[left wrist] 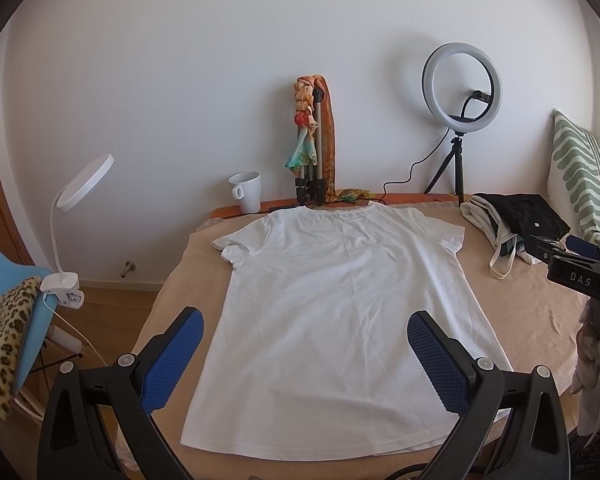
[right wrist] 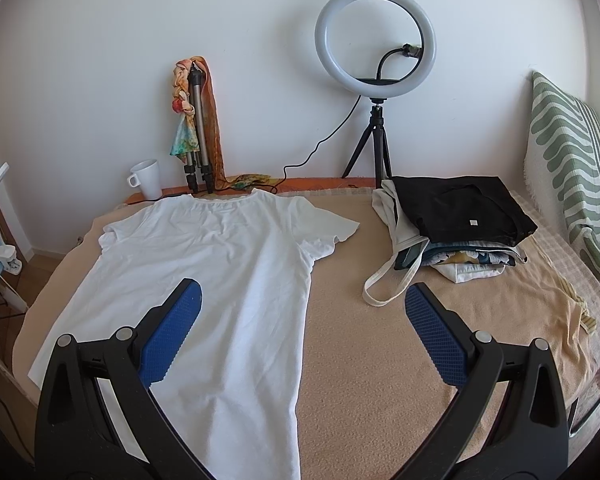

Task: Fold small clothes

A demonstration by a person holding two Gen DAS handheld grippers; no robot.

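A white T-shirt (left wrist: 332, 312) lies flat and spread out on a beige blanket (left wrist: 532, 320), collar at the far end, hem toward me. It also shows in the right wrist view (right wrist: 204, 280). My left gripper (left wrist: 306, 332) is open and empty, held above the shirt's lower half, its blue pads (left wrist: 436, 356) straddling the shirt's width. My right gripper (right wrist: 304, 312) is open and empty, above the shirt's right edge and the bare blanket (right wrist: 380, 360). The right gripper's body shows at the right edge of the left wrist view (left wrist: 580, 276).
A pile of folded clothes with a black garment on top (right wrist: 460, 212) and a tote bag lies at the right. A ring light (right wrist: 376, 40), a tripod with scarves (right wrist: 196, 120) and a white mug (right wrist: 146, 178) stand along the wall. A striped pillow (right wrist: 568, 152) leans at the right.
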